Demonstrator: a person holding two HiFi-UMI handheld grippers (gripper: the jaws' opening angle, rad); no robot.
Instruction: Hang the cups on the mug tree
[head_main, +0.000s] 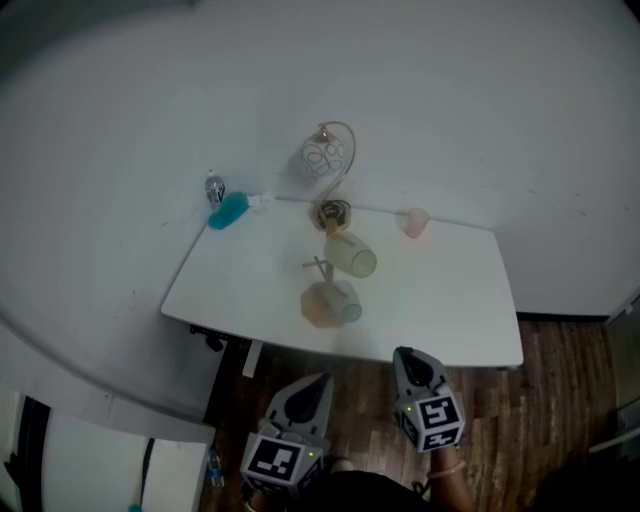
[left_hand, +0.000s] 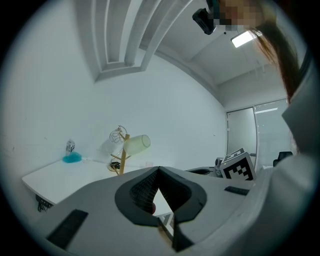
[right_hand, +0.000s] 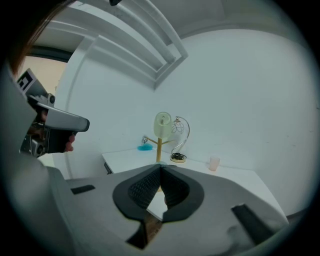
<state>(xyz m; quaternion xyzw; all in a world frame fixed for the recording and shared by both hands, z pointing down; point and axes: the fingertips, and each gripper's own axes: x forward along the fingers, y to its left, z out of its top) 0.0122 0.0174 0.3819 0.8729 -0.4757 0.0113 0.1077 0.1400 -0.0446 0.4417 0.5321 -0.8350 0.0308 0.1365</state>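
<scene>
Dim, hazy pics, fisheye edges dark (ceiling light (left_hand: 245, 38) glares).

This is a bare, staged room, more test studio or office than home. A plain white table (head_main: 440, 300) stands against blank white walls (head_main: 480, 90) on a wood-plank floor (head_main: 560, 420). High over the table are a stepped ceiling recess (left_hand: 125, 35) and a panel light (left_hand: 244, 38). Off its right end stand glass partitions (left_hand: 247, 132). On it sit a mug tree (head_main: 322, 268) and a wire ornament (head_main: 335, 160).

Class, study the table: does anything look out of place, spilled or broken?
One pink cup stands alone at the table's back edge, apart from the mug tree, where other cups hang. Nothing looks spilled or broken.
</scene>
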